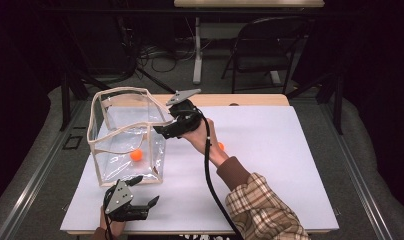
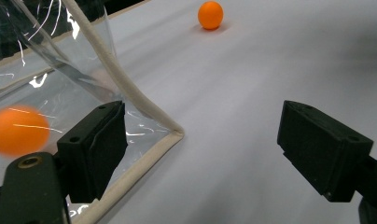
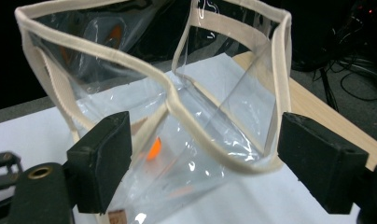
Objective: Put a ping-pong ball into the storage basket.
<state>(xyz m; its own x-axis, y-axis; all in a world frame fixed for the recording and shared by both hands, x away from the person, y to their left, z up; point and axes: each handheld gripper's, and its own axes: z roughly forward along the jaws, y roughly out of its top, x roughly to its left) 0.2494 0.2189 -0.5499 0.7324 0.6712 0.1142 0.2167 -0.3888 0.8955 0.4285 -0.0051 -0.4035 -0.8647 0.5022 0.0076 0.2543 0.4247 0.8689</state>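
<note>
Two orange balls: one (image 1: 136,155) in my clear bag (image 1: 125,131), one (image 1: 221,146) mid-sheet | white sheet (image 1: 270,165), dark room, chair (image 1: 262,47) | left gripper (image 1: 140,192), right gripper (image 1: 160,129): both gaping, empty

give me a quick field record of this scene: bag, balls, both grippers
bag: clear plastic bag with beige trim, upright and open on the white table sheet
ball inside: orange ball on the bag floor
ball outside: second orange ball on the sheet, partly behind the right hand in the high view
left hand-held gripper: open, at the bag's near corner
right hand-held gripper: open, empty, at the bag's rim
</note>
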